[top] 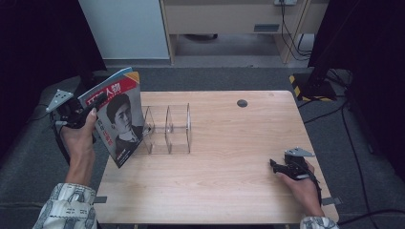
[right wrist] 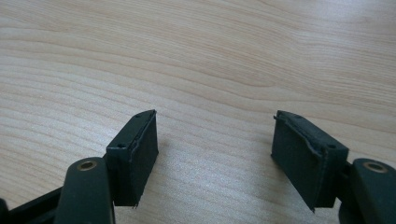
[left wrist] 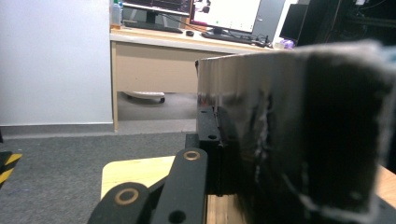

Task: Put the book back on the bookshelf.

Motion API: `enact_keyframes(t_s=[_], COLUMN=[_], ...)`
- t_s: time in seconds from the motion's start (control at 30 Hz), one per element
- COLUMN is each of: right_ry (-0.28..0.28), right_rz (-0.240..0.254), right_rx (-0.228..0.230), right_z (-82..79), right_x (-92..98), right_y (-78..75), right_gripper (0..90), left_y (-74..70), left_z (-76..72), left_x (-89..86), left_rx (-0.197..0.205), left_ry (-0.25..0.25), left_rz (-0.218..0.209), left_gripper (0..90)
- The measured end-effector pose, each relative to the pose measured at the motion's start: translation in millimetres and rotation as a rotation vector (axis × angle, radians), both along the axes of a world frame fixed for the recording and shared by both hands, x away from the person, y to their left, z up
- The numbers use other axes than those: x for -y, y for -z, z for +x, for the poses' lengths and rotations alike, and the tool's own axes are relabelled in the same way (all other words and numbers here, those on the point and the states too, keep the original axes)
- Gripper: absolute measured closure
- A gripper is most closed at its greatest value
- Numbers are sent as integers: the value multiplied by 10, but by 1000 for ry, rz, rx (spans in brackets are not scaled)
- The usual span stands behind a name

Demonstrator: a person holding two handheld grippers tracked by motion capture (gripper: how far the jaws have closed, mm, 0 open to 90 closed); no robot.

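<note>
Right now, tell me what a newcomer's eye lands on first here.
The magazine with a portrait cover, clamped in the left gripper and held tilted above the table's left edge. Just right of it stands a clear acrylic divider rack, its slots empty. The right gripper rests open near the table's right edge.

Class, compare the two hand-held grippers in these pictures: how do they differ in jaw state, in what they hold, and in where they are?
1. The left gripper is shut on the magazine; the right gripper stands open with nothing between its jaws.
2. The left gripper is raised beside the table's left edge, next to the clear divider rack; the right gripper sits low over the table's right side.

Both are black, two-jawed and hand-held.
</note>
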State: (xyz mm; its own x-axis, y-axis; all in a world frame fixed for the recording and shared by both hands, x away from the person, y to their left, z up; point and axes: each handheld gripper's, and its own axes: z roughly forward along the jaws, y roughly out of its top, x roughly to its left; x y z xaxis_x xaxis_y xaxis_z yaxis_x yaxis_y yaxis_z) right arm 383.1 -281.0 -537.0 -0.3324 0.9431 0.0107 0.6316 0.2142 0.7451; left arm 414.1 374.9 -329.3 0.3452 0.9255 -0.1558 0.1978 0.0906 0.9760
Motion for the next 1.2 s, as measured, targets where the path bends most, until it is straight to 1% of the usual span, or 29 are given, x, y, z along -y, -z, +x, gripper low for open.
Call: enact_keyframes(t_s=[0.17, 0.47, 0.7, 0.8, 0.83, 0.9, 1.13, 1.17, 1.2], right_ry=[0, -2, -1, -2, -1, -1, -3, -5, -5], right_rz=[-3, -2, -1, -2, -1, -1, -4, -4, -4], right_rx=[4, 3, 5, 5, 5, 5, 7, 6, 6], right_z=[-1, -2, -3, -4, -4, -4, -6, -7, -7], right_x=[-2, -2, -6, -5, -6, -6, -6, -6, -6], right_y=[2, 2, 3, 3, 3, 3, 3, 3, 3], right_gripper=[314, 315, 315, 315, 315, 315, 316, 315, 315], left_y=[4, 27, 90, 98, 107, 113, 137, 152, 152], left_z=[10, 25, 32, 38, 44, 47, 58, 66, 66], left_x=[12, 54, 51, 43, 43, 44, 48, 55, 55], left_rx=[8, 20, 37, 39, 47, 50, 56, 56, 56], left_ry=[-5, 0, 12, 13, 15, 17, 21, 19, 19], left_rz=[-1, 15, -10, -12, -18, -21, -22, -31, -31], left_gripper=[866, 866, 866, 866, 866, 866, 866, 866, 866])
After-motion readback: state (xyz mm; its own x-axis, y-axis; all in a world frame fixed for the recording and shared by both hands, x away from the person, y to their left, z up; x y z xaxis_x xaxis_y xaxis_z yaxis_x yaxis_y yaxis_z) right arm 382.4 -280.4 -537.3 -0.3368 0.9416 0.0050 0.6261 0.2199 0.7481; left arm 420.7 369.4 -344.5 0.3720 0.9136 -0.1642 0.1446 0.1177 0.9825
